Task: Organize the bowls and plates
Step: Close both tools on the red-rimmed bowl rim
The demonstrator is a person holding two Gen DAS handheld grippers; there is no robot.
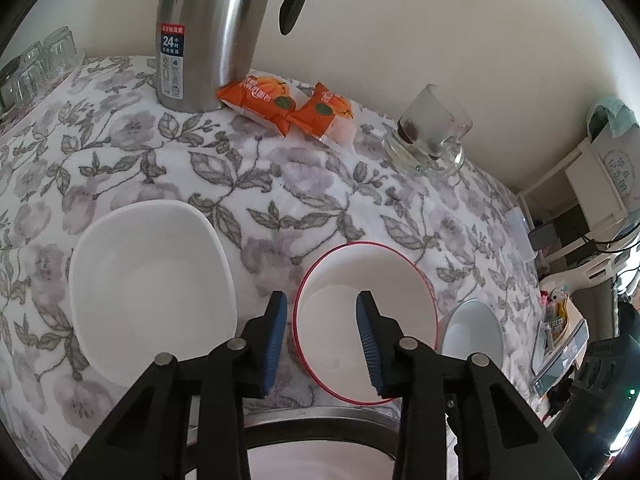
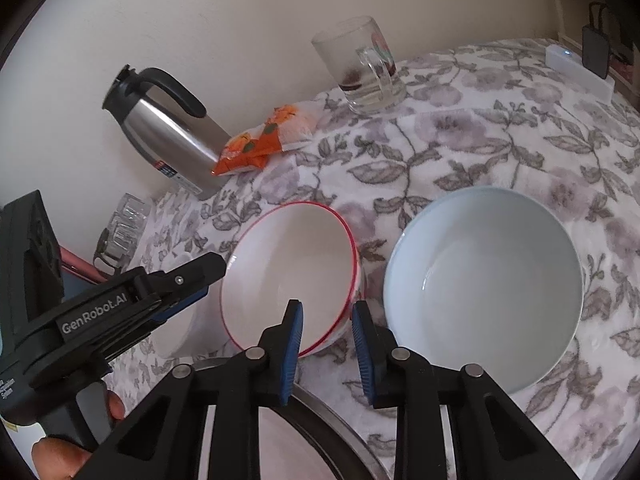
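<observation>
We hold both grippers over the near edge of the floral tablecloth [image 1: 280, 184]. Our left gripper [image 1: 322, 344] has its jaws wide, straddling the left rim of the red-rimmed bowl [image 1: 366, 320] and holding nothing. Our right gripper [image 2: 327, 348] is also spread wide, straddling that bowl's near right rim. The pale blue bowl [image 2: 484, 280] sits just right of it, the square white bowl [image 1: 152, 288] to its left. A steel thermos jug [image 1: 208, 36] stands at the far edge.
</observation>
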